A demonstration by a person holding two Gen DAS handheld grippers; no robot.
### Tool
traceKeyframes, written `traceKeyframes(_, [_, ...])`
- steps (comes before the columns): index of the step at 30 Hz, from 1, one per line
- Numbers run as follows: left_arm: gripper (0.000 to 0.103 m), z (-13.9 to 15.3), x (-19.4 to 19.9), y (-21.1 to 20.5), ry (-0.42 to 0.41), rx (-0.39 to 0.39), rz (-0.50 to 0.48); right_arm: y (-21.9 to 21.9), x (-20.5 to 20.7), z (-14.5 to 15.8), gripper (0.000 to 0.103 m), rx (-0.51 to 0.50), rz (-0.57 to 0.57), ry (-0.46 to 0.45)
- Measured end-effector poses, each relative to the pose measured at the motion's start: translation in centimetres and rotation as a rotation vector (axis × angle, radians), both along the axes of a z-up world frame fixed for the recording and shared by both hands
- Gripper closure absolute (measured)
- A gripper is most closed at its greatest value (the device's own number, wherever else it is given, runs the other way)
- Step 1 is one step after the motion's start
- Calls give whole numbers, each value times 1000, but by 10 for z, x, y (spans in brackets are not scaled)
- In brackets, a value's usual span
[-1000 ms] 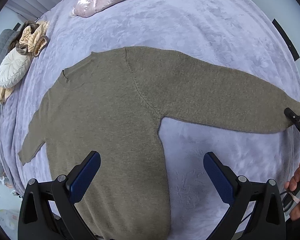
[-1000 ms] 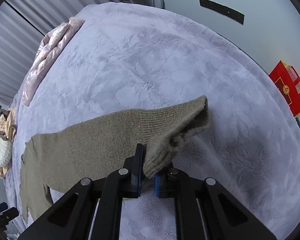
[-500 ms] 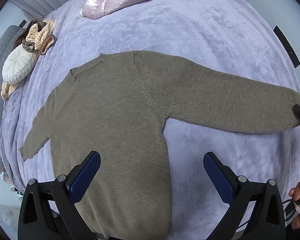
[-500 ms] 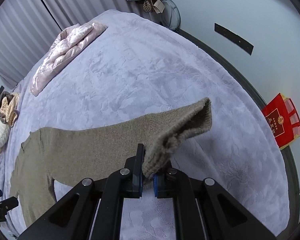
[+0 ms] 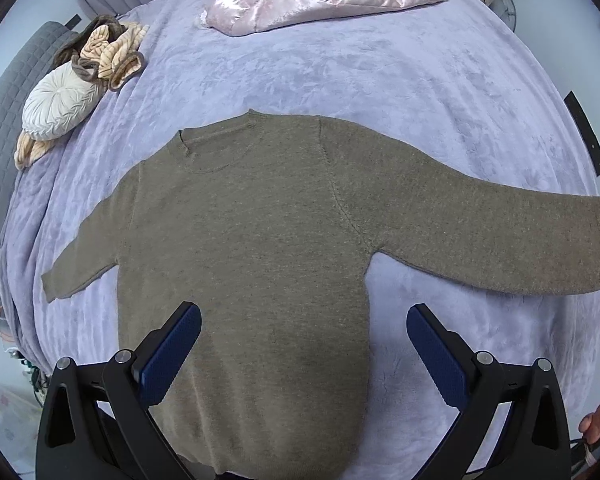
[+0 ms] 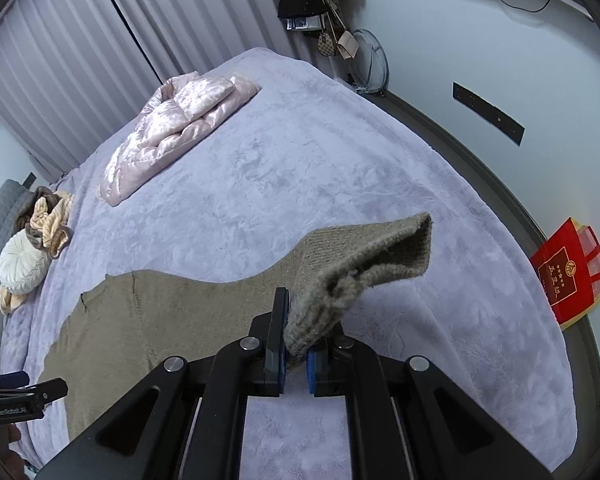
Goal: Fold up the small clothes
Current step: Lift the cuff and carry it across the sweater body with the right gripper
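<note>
The sweater [image 5: 252, 248] lies flat in the middle of the bed [image 5: 400, 80]. The right hand-held gripper [image 6: 296, 356] pinches the sleeve [image 6: 364, 264] at 3 o'clock and lifts it, likely to fold it in. The left hand-held gripper [image 5: 304, 344] waits spread wide above the hem at 6 o'clock.

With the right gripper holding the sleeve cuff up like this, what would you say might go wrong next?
The right gripper pinches only the bunched edge of the cuff, so the knit may slip free mid-fold. The left gripper hangs open above the sweater, pinning nothing, so pulling the sleeve across may drag the body out of shape on the blanket.
</note>
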State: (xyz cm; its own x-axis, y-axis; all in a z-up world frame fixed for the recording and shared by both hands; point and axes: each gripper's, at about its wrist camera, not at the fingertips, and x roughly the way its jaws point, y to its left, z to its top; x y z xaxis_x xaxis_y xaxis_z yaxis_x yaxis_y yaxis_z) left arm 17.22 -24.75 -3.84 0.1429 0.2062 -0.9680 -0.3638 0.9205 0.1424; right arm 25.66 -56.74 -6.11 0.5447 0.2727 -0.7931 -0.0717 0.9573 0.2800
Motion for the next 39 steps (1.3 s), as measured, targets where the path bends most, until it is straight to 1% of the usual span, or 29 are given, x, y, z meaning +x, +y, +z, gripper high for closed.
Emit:
traceKeyframes(3, [0, 1, -8, 16, -7, -17, 8, 19, -7, 16, 95, -11, 24, -19])
traceKeyframes(7, [0, 2, -18, 45, -19, -52, 34, 51, -17, 32, 95, -49, 68, -45])
traceKeyframes(9, [0, 2, -24, 60, -21, -56, 47, 66, -20, 39, 95, -67, 78, -55])
traceKeyframes(12, [0, 2, -34, 81, -45, -80, 49, 88, -26, 51, 95, -90, 86, -70])
traceKeyframes(16, [0, -1, -44, 105, -72, -141, 54, 120, -35, 65, 95, -136, 106, -87])
traceKeyframes(20, [0, -8, -52, 126, -78, -157, 55, 151, -43, 76, 95, -173, 126, -97])
traceKeyframes(25, [0, -26, -67, 163, -61, -202, 111, 196, -54, 80, 95, -212, 167, -95])
traceKeyframes(28, [0, -34, -75, 184, -49, -208, 132, 223, -60, 81, 95, -237, 196, -95])
traceKeyframes(34, [0, -41, -93, 221, -48, -219, 161, 274, -71, 82, 95, -267, 232, -100])
traceKeyframes(39, [0, -42, -108, 245, -55, -227, 163, 302, -78, 86, 95, -268, 235, -102])
